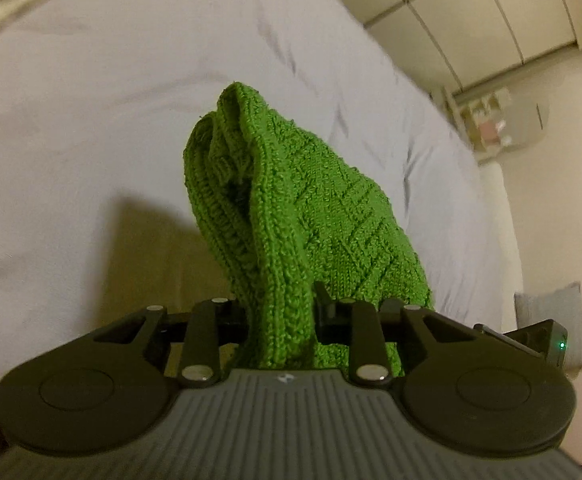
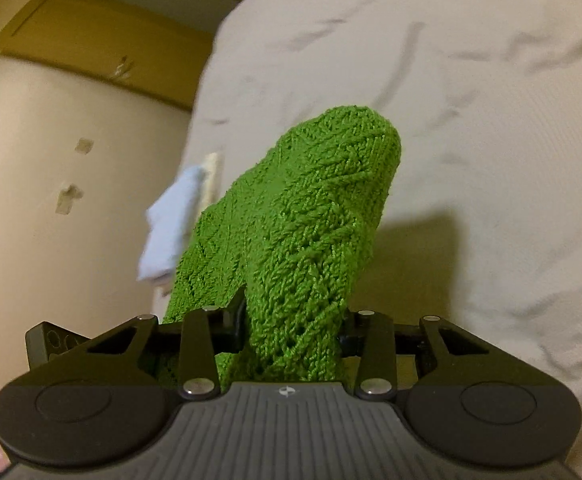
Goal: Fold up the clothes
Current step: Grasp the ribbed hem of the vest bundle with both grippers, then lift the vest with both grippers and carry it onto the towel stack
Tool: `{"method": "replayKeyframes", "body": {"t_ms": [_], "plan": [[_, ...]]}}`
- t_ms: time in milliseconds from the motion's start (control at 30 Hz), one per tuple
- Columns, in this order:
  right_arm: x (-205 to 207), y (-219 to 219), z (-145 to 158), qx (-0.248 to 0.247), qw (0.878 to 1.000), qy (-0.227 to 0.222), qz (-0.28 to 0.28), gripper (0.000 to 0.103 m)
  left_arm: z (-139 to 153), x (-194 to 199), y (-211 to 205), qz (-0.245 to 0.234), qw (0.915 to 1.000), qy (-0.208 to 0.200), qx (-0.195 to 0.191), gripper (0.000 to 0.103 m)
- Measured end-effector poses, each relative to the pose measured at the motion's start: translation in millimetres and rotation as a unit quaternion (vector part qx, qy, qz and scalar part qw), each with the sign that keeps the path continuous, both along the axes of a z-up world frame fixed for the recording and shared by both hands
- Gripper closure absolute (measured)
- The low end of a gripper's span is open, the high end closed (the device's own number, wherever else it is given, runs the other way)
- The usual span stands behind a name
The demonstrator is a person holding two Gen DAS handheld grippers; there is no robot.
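Above the wide white-sheeted bed (image 1: 91,120), a bright green textured knit garment (image 1: 299,208) hangs bunched in the air, the left gripper (image 1: 281,312) and right gripper (image 2: 291,320) each clamped on a fold. It seems mid-carry; whichever comes next, it needs spreading flat on the bed.

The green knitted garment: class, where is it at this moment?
In both wrist views the green knitted garment is clamped in the left tongs and right tongs, lifted above the white bed sheet.
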State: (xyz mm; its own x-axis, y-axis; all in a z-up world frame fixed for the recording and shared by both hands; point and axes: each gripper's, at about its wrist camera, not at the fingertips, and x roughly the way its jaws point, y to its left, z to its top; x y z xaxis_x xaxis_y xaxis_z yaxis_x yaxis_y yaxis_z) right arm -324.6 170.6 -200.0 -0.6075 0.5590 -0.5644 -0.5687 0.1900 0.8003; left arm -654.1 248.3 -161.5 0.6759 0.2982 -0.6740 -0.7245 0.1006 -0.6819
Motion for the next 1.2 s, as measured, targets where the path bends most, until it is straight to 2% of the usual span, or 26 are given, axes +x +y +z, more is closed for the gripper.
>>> {"method": "replayKeyframes", "body": {"t_ms": [133, 333, 433, 633, 767, 933, 1200], "plan": [[-25.0, 30.3, 43.5, 0.028, 0.999, -0.002, 0.035, 0.064, 31.3, -42.1, 10.8, 0.031, 0.9992, -0.01, 0.021, 0.08], [-97.4, 87.8, 88.4, 0.063, 0.996, -0.008, 0.063, 0.064, 55.2, -135.2, 71.0, 0.039, 0.9984, -0.014, 0.039, 0.08], [-145.9, 116.5, 95.2, 0.076, 0.995, -0.009, 0.06, 0.064, 66.7, -182.1, 103.1, 0.04, 0.9981, -0.014, 0.046, 0.08], [-253.0, 192.9, 103.4, 0.064, 0.997, -0.009, 0.031, 0.064, 78.7, -276.0, 195.5, 0.008, 0.999, 0.002, 0.043, 0.08], [-311.1, 245.5, 95.7, 0.071, 0.997, -0.009, 0.01, 0.064, 74.6, -321.6, 256.4, -0.008, 0.9985, 0.013, 0.053, 0.079], [-377.6, 303.0, 64.0, 0.085, 0.996, -0.018, -0.008, 0.064, 46.2, -358.2, 322.6, -0.024, 0.9979, 0.018, 0.057, 0.079], [-423.2, 375.5, 7.5, 0.068, 0.996, -0.045, -0.021, 0.064, -19.2, -374.8, 393.4, -0.043, 0.9984, 0.012, 0.036, 0.079]]}}
